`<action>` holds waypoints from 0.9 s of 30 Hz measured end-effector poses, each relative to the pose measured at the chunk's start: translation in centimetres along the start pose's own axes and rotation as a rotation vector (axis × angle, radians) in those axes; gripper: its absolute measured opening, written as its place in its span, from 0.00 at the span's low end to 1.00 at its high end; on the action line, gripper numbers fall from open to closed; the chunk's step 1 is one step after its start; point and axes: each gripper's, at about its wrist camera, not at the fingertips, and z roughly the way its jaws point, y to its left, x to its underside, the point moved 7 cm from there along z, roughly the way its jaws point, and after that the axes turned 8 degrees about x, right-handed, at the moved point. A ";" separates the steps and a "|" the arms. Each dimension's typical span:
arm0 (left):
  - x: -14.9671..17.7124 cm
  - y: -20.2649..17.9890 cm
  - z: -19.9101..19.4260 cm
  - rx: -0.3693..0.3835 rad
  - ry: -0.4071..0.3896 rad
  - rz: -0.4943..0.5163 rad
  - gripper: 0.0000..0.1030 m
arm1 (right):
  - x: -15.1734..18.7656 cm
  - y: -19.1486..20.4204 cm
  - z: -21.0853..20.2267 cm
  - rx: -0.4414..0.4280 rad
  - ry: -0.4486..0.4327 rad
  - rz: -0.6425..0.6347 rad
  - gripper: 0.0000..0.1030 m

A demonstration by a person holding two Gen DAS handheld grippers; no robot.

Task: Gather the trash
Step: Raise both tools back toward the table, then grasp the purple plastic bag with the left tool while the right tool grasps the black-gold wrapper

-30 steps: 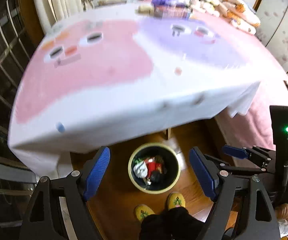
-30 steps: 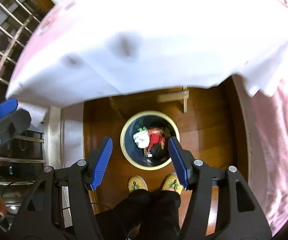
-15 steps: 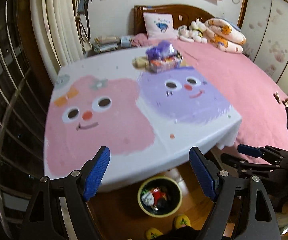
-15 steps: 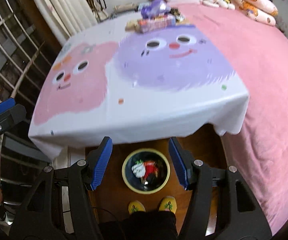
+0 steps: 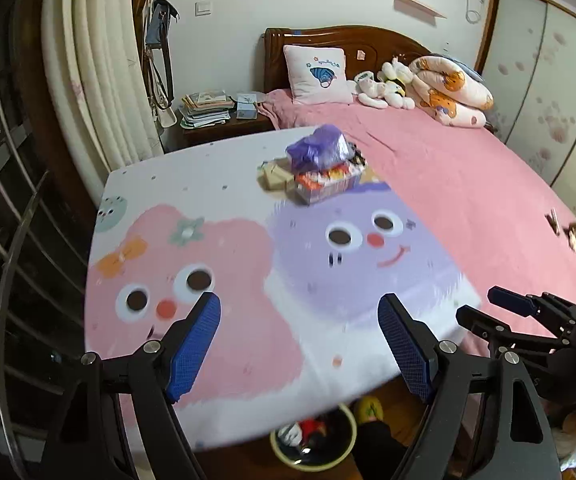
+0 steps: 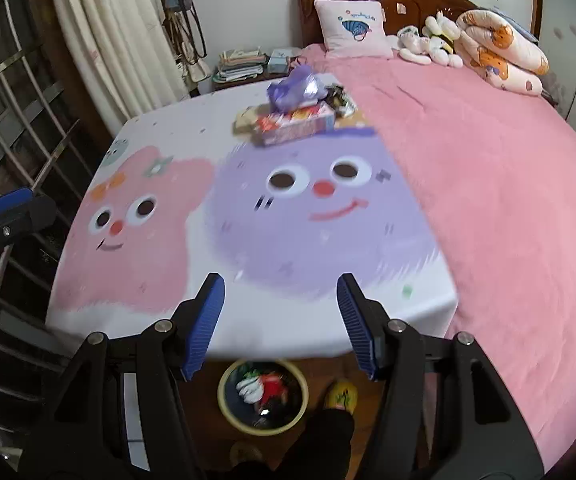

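A pile of trash lies at the table's far edge: a crumpled purple bag (image 5: 318,151) (image 6: 296,88) on a flat colourful box (image 5: 324,185) (image 6: 294,125), with tan scraps (image 5: 274,174) beside it. A yellow-rimmed waste bin (image 6: 263,396) (image 5: 314,442) with several wrappers inside stands on the floor below the table's near edge. My left gripper (image 5: 299,346) is open and empty above the near table edge. My right gripper (image 6: 280,320) is open and empty too, and also shows in the left wrist view (image 5: 528,312).
The table wears a cloth (image 6: 248,208) printed with a pink face and a purple face. A pink bed (image 6: 488,160) with pillows and plush toys runs along the right. Window bars (image 5: 4,240) and curtains (image 5: 100,80) stand left. The person's slippered foot (image 6: 342,396) is beside the bin.
Both grippers have risen and tilted up from looking down at the bin to looking across the table at the trash pile. Both stayed open and empty.
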 end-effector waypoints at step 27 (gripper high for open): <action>-28.2 -1.2 45.1 -0.109 0.302 -0.258 0.92 | -30.6 -13.1 34.0 -0.273 0.143 -0.026 0.54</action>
